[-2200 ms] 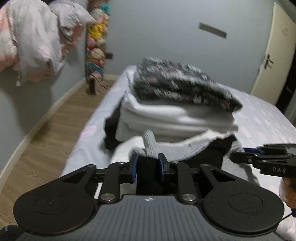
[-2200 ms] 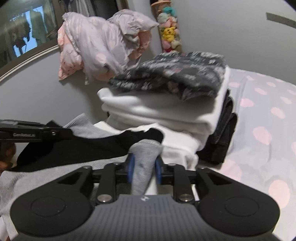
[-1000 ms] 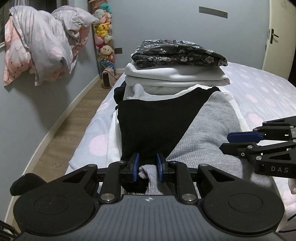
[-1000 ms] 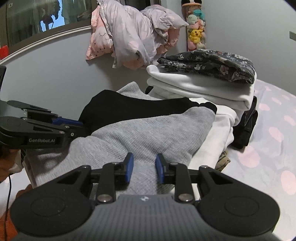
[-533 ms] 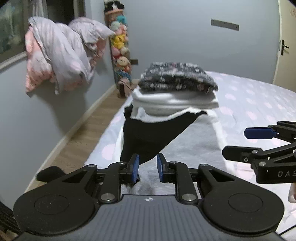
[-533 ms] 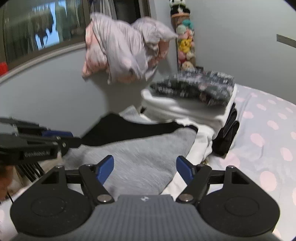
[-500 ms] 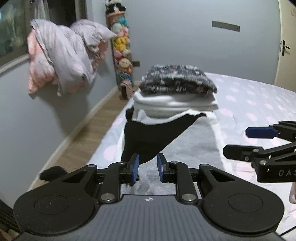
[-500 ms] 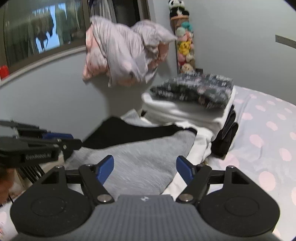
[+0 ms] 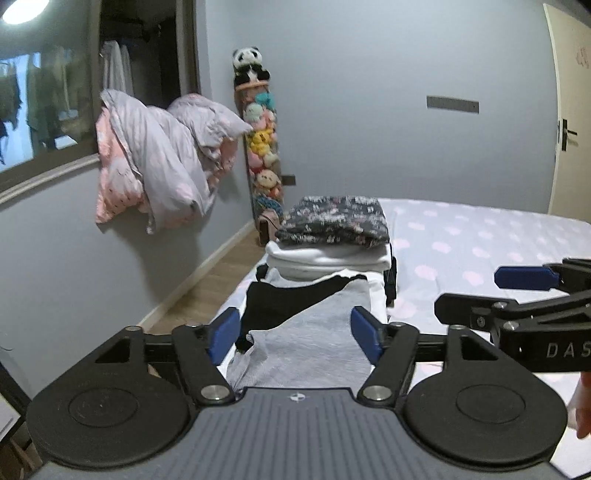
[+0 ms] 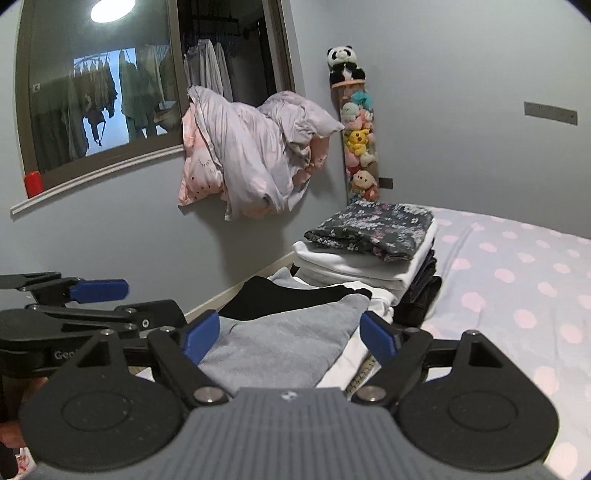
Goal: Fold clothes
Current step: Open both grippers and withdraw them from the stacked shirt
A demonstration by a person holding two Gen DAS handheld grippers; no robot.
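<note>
On the bed (image 9: pixel 480 236) we see the grey-and-black garment (image 9: pixel 306 332) lying flat, its long axis running away toward the far folded stack (image 10: pixel 369 240). Our left gripper (image 9: pixel 295 334) and right gripper (image 10: pixel 290 338) hang above its near end, jaws opening, pressing nothing.

Dim room lit by ceiling lamp (image 10: pixel 112 6); sharp focus, fisheye-bent edges
</note>
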